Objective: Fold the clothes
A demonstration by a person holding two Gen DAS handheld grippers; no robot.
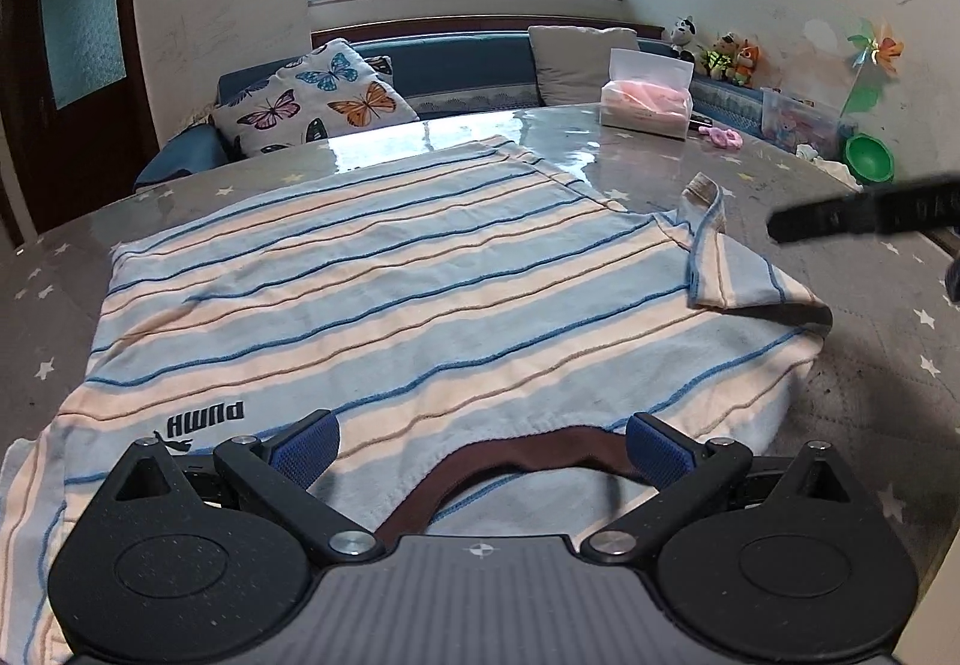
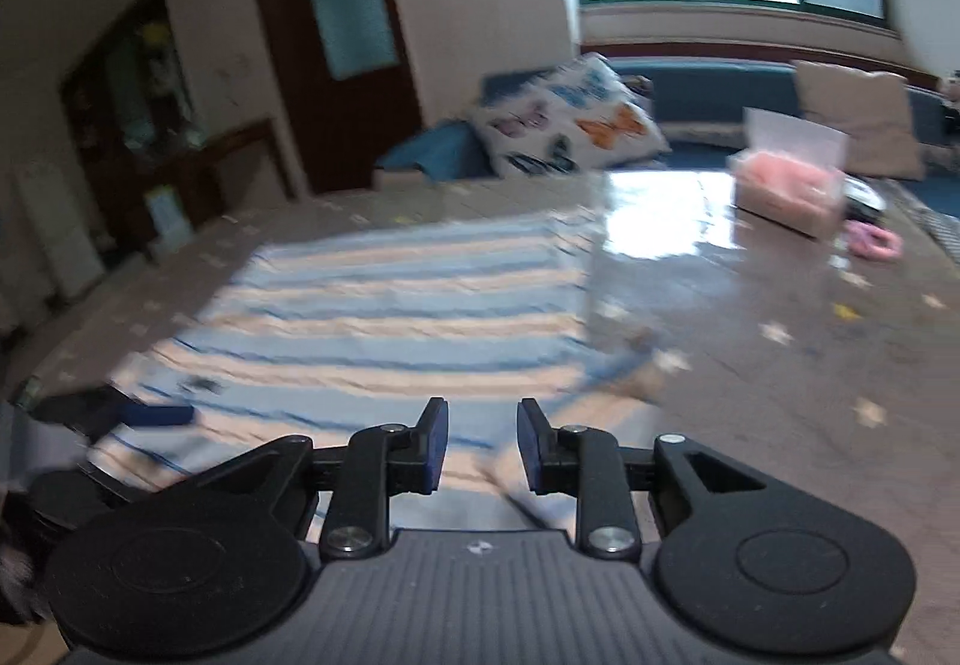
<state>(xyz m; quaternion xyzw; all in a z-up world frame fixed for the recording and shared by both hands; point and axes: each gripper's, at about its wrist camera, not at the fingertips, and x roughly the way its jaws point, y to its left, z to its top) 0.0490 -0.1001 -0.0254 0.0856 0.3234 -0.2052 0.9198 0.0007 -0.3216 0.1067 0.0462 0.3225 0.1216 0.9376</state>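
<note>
We find the striped shirt [image 1: 384,293] lying flat on the counter [image 1: 780,167], collar [image 1: 522,455] at 6 o'clock in the left wrist view and hem toward 12 o'clock. One sleeve [image 1: 738,269], at 3 o'clock, is turned inward onto the body, so we judge the first side fold done or nearly done. The opposite sleeve, at 8 o'clock, lies spread beyond the body, unfolded. No lengthwise fold of the body shows yet; we judge most of the task remains.

The left tool [image 1: 480,455] hovers above the collar with its jaws spread wide, gripping nothing. The right tool [image 2: 483,446] sits above the shirt's near edge, jaws parted with a visible gap, and no cloth is between them; its view is blurred.

Outward, a tissue box [image 1: 648,107] stands at 1 o'clock, well apart from the shirt, with a green bowl [image 1: 867,158] farther right.
</note>
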